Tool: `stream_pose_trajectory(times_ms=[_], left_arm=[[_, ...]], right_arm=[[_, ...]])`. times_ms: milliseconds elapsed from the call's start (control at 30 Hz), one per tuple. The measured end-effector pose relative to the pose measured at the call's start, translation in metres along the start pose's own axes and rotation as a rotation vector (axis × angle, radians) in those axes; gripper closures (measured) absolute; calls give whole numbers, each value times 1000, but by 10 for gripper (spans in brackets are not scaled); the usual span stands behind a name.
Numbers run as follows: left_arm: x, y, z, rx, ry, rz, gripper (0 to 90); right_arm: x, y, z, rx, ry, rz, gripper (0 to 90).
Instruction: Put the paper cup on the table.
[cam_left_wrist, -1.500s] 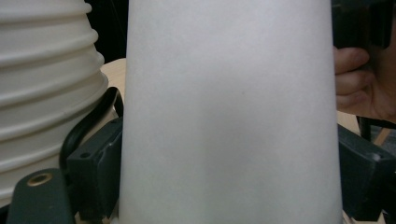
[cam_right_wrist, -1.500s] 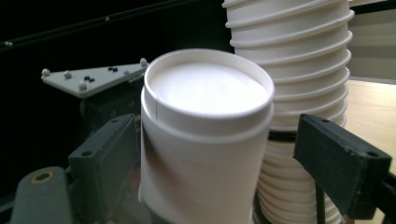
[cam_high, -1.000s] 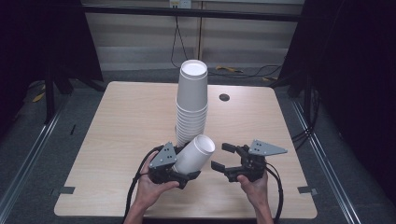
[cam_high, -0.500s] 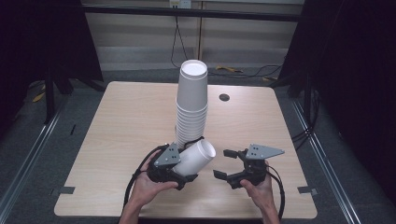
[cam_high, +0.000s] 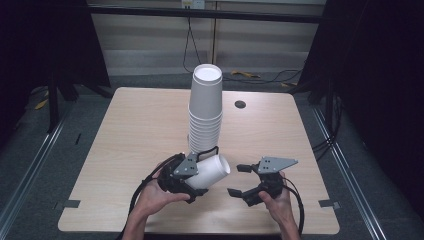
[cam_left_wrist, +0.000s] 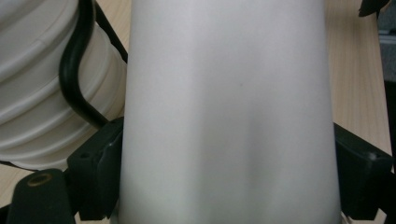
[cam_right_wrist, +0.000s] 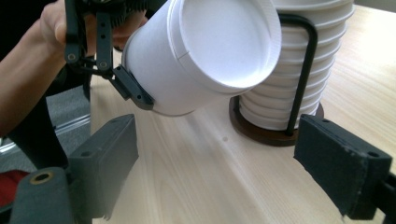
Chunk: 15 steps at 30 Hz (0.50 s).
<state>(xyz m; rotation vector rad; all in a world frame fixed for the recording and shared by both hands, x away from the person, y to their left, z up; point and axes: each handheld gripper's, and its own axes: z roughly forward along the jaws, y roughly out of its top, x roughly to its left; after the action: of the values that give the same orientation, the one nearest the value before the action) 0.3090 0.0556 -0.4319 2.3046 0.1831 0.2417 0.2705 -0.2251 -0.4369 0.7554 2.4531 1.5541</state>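
One white paper cup (cam_high: 212, 171) sits clamped in your left gripper (cam_high: 200, 175), tipped on its side with the closed base pointing toward your other hand. In the left gripper view the black jaws press the cup's wall from both sides, low on its body, and that grip keeps the base free for a second hold. You hold it just above the pale wooden table (cam_high: 125, 150), right in front of the tall stack of white paper cups (cam_high: 205, 112), which stands on a round dark base (cam_right_wrist: 261, 133) with a black wire guard (cam_right_wrist: 303, 70) rising alongside to keep the column upright. Your right gripper (cam_high: 242, 180) waits just beside the cup with its jaws spread wide and nothing between them. It looks set to take the base end, perhaps for a handover or to pull nested cups apart.
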Motion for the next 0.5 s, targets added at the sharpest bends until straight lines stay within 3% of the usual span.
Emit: stream_pose_trajectory(times_ms=[200,500], left_arm=[[0,11,0,91,-37,61,135],[2,21,3,161,-45,100,133]], right_arm=[[-1,1,2,65,-5,-24,135],[-1,7,9,140,-4,-52,147]])
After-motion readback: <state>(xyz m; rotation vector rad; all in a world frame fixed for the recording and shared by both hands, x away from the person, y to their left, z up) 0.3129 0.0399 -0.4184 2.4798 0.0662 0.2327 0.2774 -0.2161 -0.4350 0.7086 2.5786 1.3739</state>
